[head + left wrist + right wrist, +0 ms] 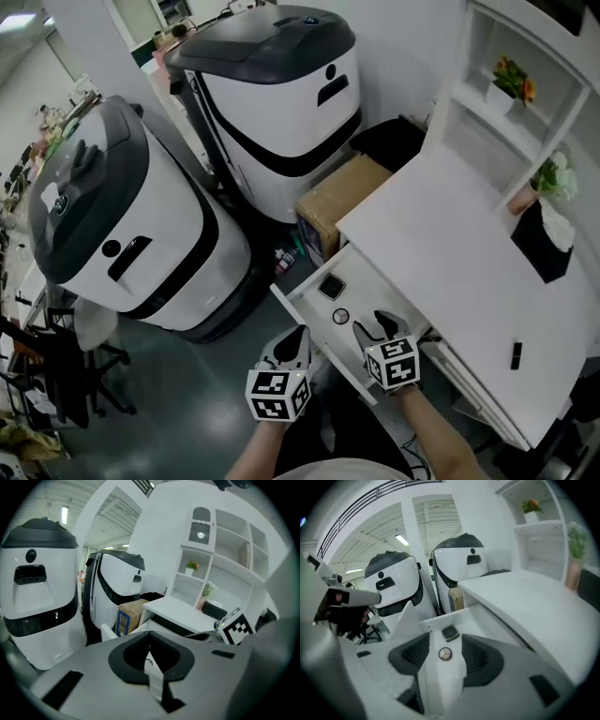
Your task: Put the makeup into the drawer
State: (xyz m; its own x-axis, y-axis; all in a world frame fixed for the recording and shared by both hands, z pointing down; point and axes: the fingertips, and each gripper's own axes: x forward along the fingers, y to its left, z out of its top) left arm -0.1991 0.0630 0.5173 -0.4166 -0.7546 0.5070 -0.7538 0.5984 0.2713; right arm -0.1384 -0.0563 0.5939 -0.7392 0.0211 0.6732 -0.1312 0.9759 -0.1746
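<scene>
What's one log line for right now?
drawer: open | square compact, round compact: inside | right gripper: fingers apart, empty, over drawer

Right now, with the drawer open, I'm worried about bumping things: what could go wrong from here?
The small black item lies toward the front edge of the desk; a claw reaching for it carelessly might sweep it off. The open drawer juts out under the right claw, whose jaws stand apart; lowering it hastily could strike the rim or the round compact inside.
</scene>
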